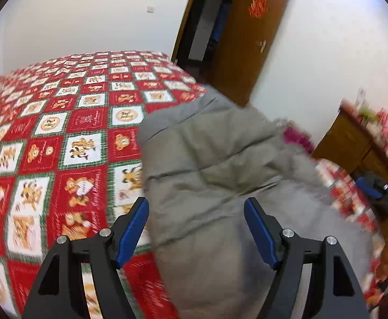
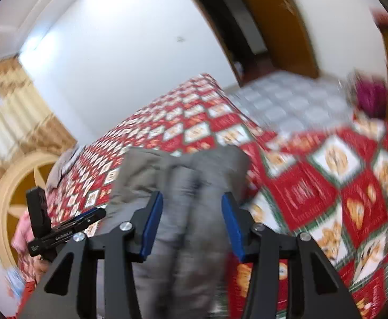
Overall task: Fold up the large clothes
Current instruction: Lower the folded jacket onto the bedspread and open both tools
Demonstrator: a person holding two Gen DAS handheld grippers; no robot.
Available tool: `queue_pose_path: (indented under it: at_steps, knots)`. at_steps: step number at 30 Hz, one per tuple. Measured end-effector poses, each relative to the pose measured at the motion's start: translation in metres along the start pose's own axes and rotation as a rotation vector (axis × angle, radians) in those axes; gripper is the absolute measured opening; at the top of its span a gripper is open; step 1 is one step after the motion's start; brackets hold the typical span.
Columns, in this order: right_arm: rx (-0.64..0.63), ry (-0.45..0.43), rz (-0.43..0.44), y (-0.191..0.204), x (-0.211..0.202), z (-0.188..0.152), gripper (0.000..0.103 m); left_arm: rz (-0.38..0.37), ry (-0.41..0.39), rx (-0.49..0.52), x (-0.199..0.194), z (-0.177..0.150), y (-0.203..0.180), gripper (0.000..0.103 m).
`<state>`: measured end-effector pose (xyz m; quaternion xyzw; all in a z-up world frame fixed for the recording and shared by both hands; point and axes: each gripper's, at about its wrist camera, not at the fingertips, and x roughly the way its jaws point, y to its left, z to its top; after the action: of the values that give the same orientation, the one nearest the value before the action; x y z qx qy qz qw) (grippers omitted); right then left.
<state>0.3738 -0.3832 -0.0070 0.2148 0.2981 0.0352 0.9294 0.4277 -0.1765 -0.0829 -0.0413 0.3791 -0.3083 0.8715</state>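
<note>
Two grippers, each seen from its own wrist camera, above a bed. Nearest in the left view, left gripper (image 1: 196, 228) with blue-padded fingers (image 1: 132, 234) spread wide, nothing pinched; grey quilted coat (image 1: 210, 164) bunched below and between them, pads not pressing it. In the right view, right gripper (image 2: 192, 224) with blue fingers (image 2: 152, 226) parted at a middling width, a blurred fold of the same grey coat (image 2: 183, 186) lying in the gap; contact between pads and fabric impossible to tell through the blur. Coat heaped on the bed's near part, on a red, white and green patchwork quilt (image 1: 61, 133) printed with bears. At the left edge of the right view, the other gripper's black body, partly visible. Further off, a pale quilted cover (image 2: 287, 101) and something magenta (image 2: 372, 98) at the bed's far right. Beyond, white wall, open brown door (image 1: 247, 40), wooden cabinet (image 1: 353, 138), gold curtains (image 2: 7, 111).
</note>
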Motion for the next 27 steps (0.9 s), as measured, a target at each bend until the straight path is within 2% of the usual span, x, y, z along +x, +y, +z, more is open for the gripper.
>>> queue_pose_path:
  at_steps: [2,5,7,9,10,13,18,22,25,27]
  knots:
    - [-0.103,0.036,0.001,0.035,0.014,0.005,0.051,-0.022,-0.019,-0.024,-0.013,-0.005,-0.017,0.074]
    - [-0.227,0.089,-0.067,0.067,0.045,0.005,0.052,-0.011,-0.03,-0.002,-0.015,-0.018,-0.047,0.074]
    - [-0.206,0.142,-0.086,0.057,0.073,-0.003,0.051,0.053,-0.021,0.04,-0.004,-0.03,-0.062,0.074]
    - [-0.111,0.21,-0.126,0.033,0.097,-0.022,0.05,0.116,-0.021,0.074,0.012,-0.039,-0.064,0.074]
    - [-0.066,0.226,-0.139,0.02,0.105,-0.033,0.047,0.124,-0.037,0.078,0.016,-0.042,-0.061,0.074]
    - [0.01,0.17,-0.143,0.009,0.09,-0.055,0.042,0.113,-0.061,0.086,0.024,-0.044,-0.052,0.076]
    - [0.159,0.1,-0.155,-0.008,0.086,-0.076,0.041,0.114,-0.069,0.23,0.045,-0.044,-0.055,0.078]
    - [0.201,0.049,-0.177,-0.016,0.081,-0.089,0.036,0.085,-0.084,0.334,0.058,-0.049,-0.059,0.081]
    - [0.226,0.052,-0.188,-0.018,0.08,-0.088,0.033,0.07,-0.043,0.322,0.068,-0.046,-0.056,0.082]
    - [0.212,0.062,-0.211,-0.015,0.08,-0.085,0.033,0.098,0.003,0.324,0.07,-0.043,-0.059,0.083]
